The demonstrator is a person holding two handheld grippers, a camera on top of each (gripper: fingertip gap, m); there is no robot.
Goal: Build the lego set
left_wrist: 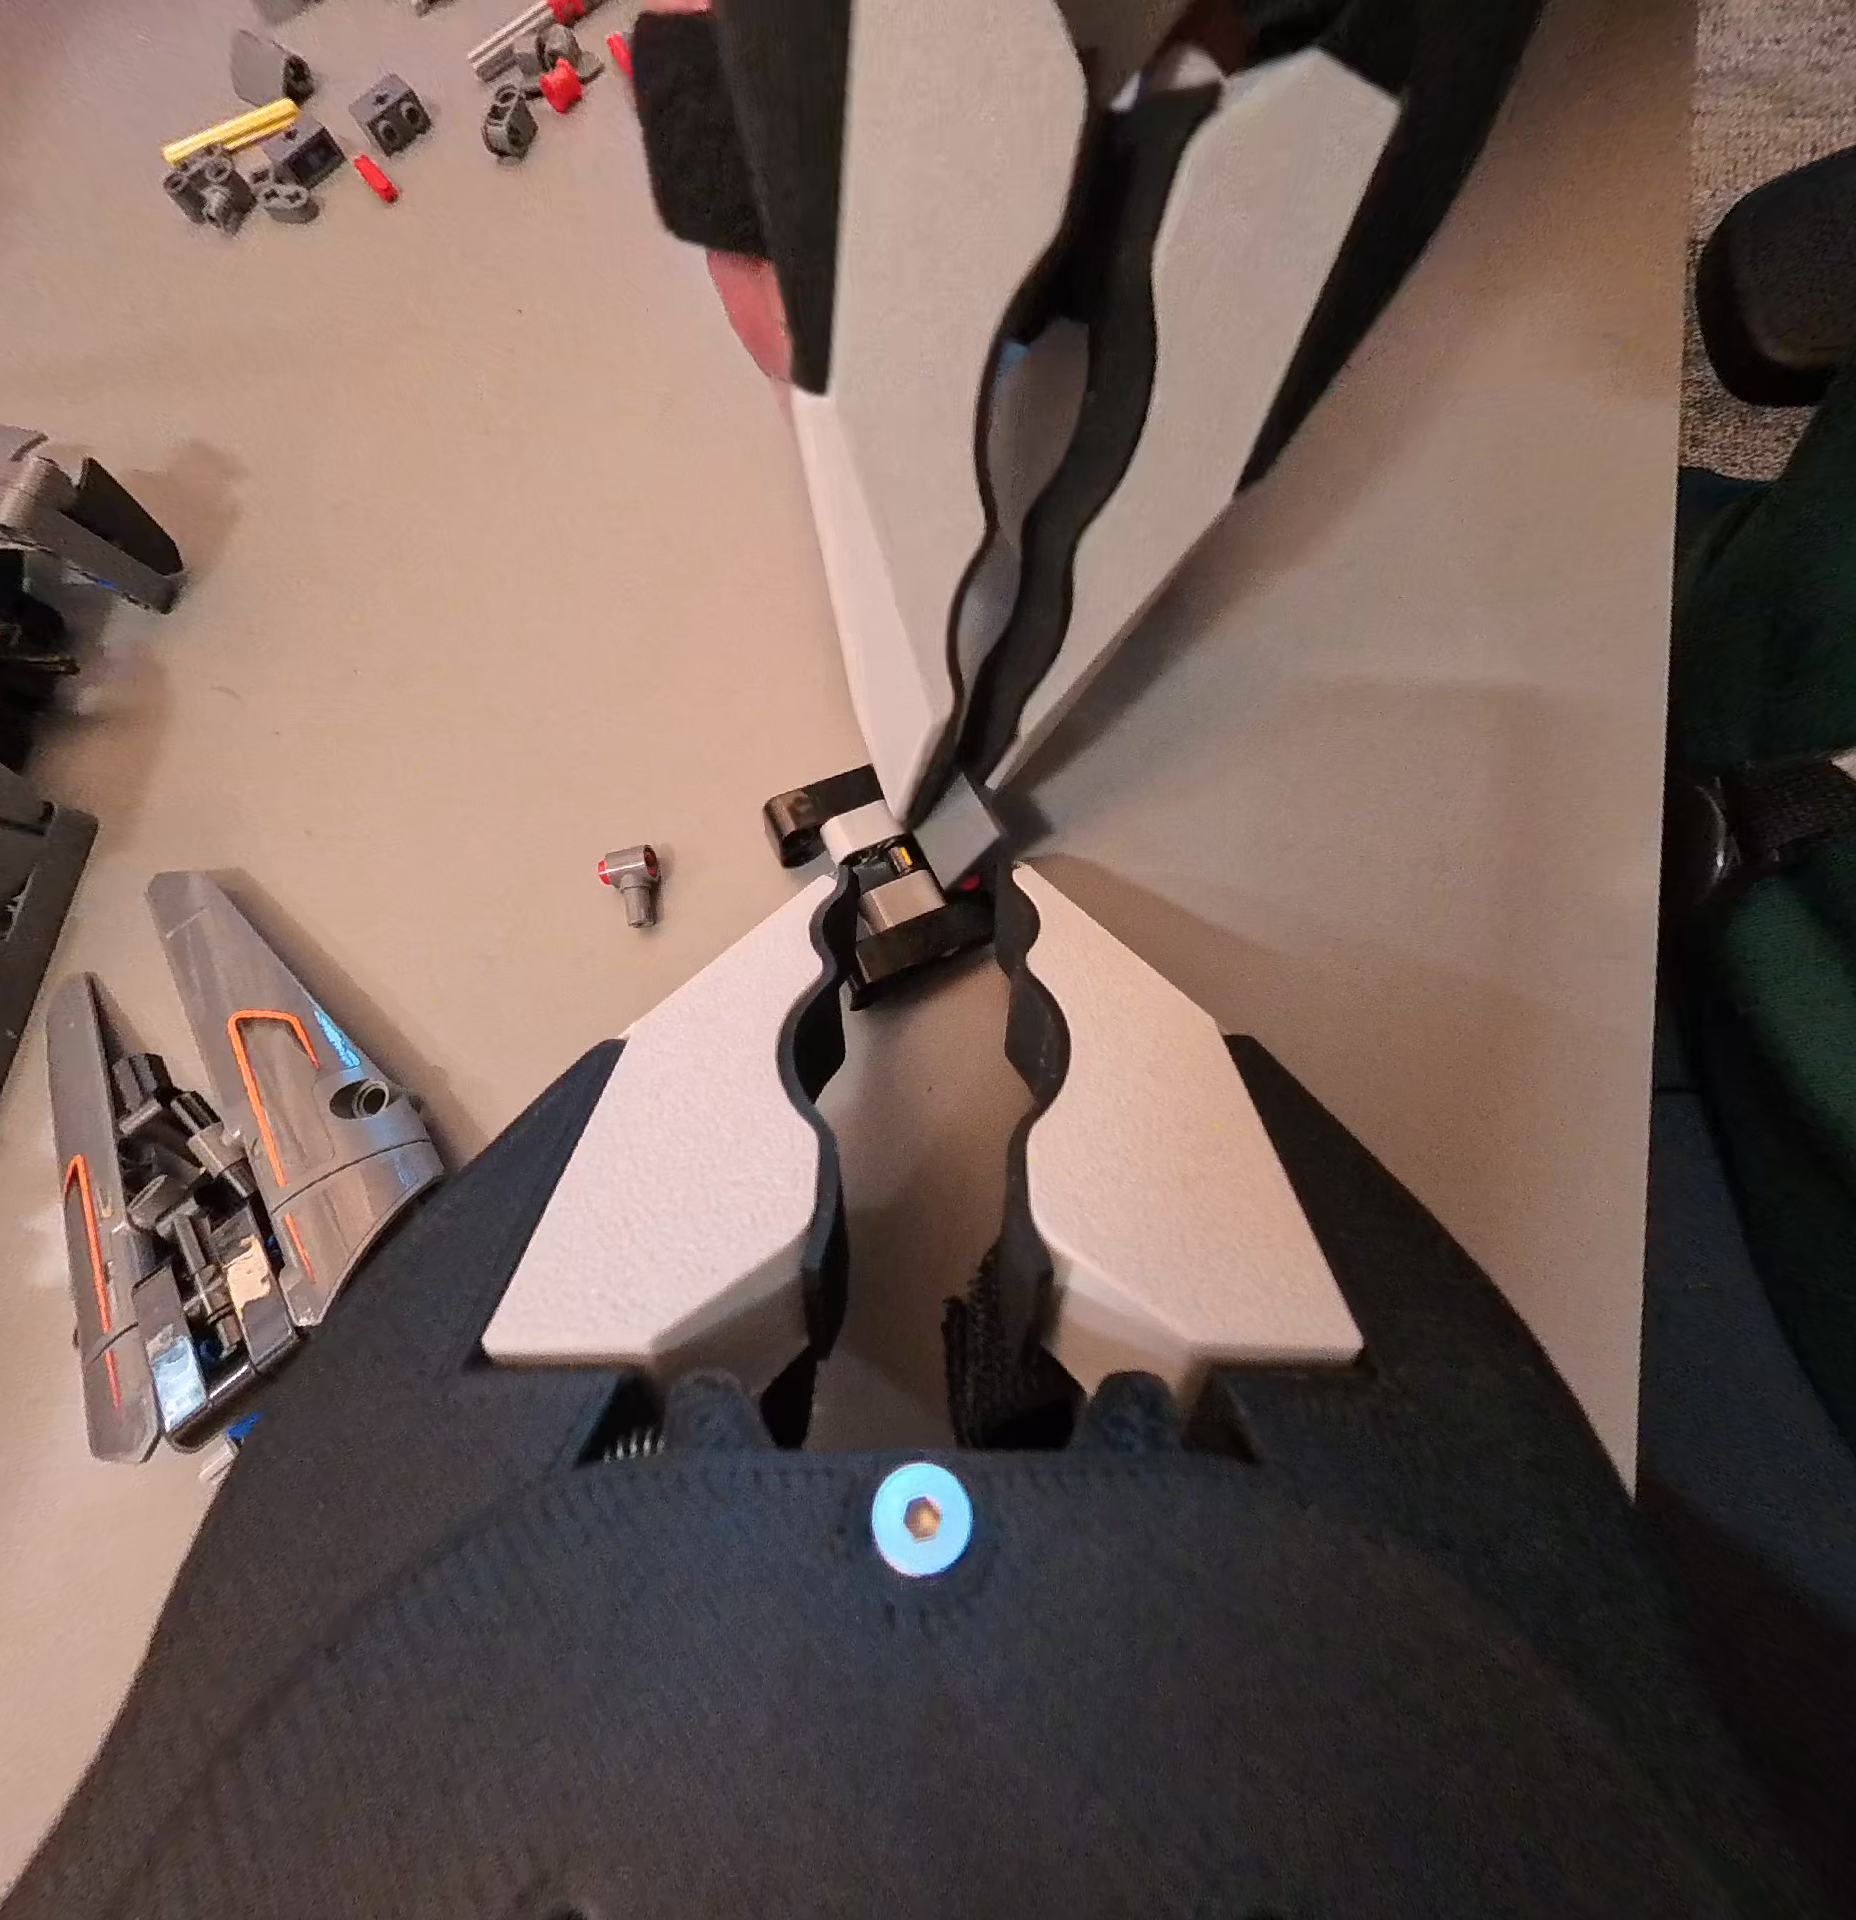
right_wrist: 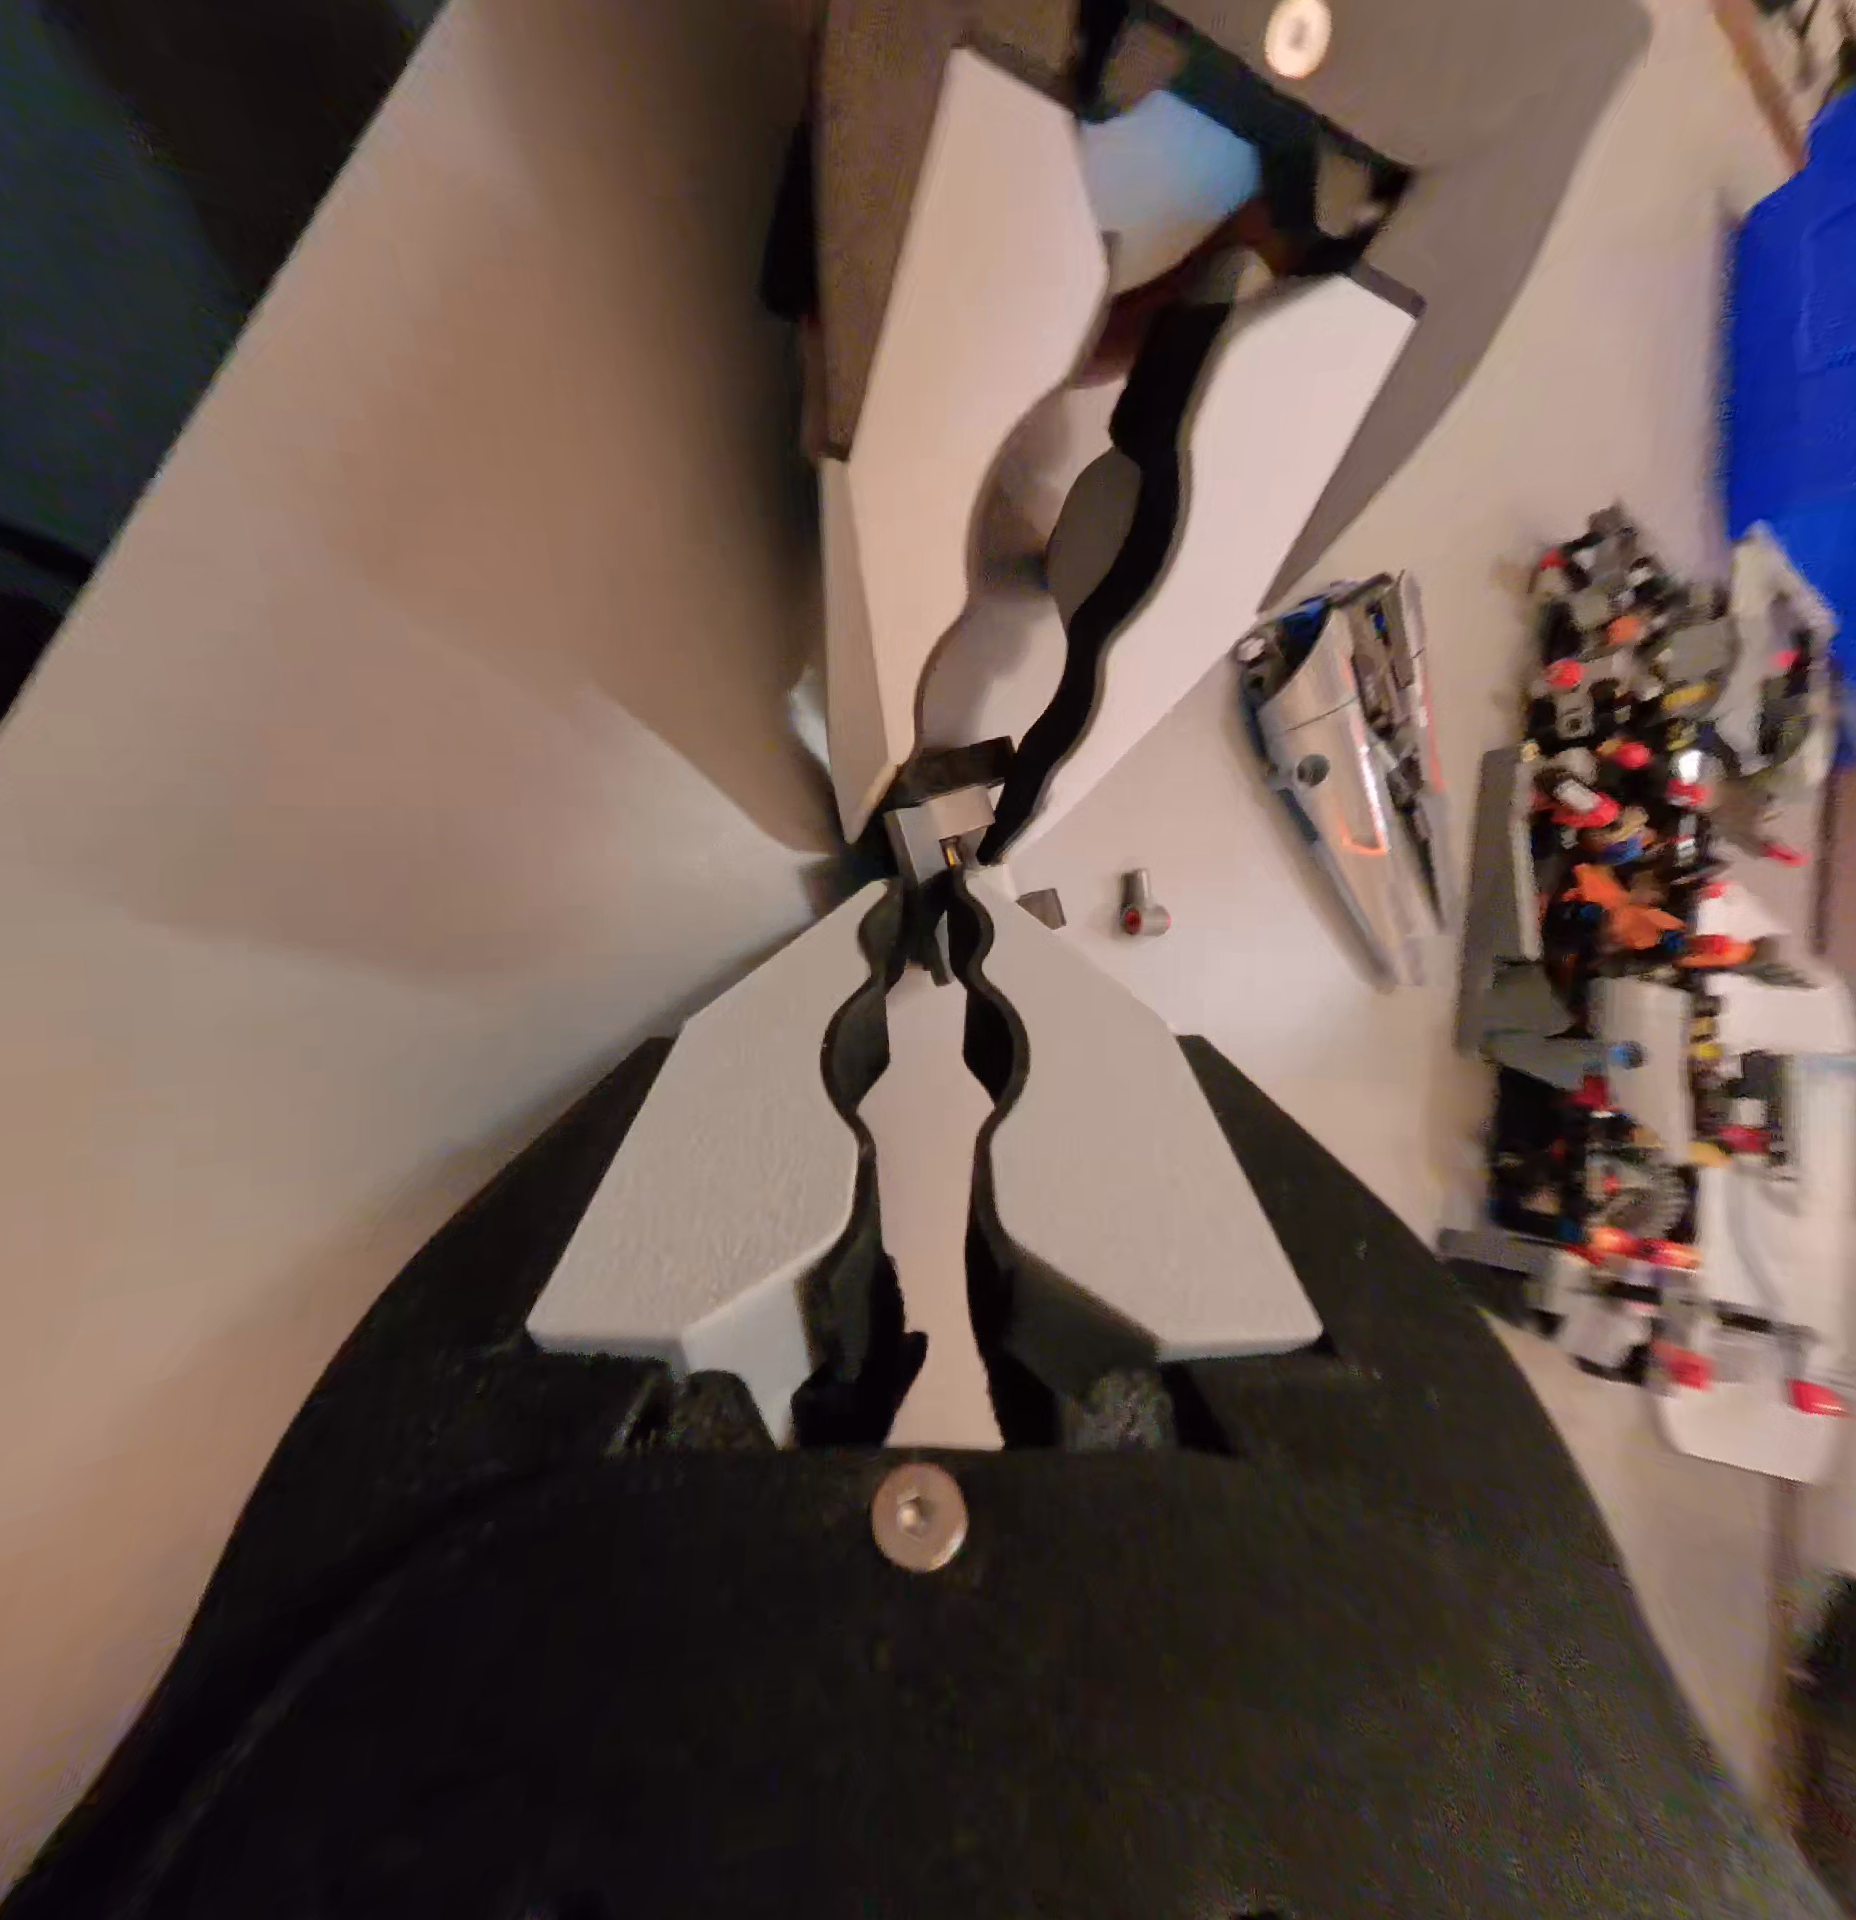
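A small black and grey lego sub-assembly (left_wrist: 898,902) is held just above the beige table (left_wrist: 488,623) between both grippers. My left gripper (left_wrist: 924,894) reaches up from the bottom of the left wrist view and is shut on its black lower part. My right gripper (left_wrist: 955,802) comes down from the top, shut on a grey brick (left_wrist: 971,836) at the assembly's upper end. In the right wrist view my right gripper (right_wrist: 926,914) meets the left gripper (right_wrist: 929,831) tip to tip around the same assembly (right_wrist: 929,821). The fingers hide most of the assembly.
A grey elbow connector with a red pin (left_wrist: 631,878) lies just left of the grippers. Grey wing panels with orange stripes (left_wrist: 228,1174) and a partly built model (right_wrist: 1630,935) lie further left. Loose pieces (left_wrist: 280,156) are far off. The table edge (left_wrist: 1662,935) is close on the right. My left and right fingertips are right by each other.
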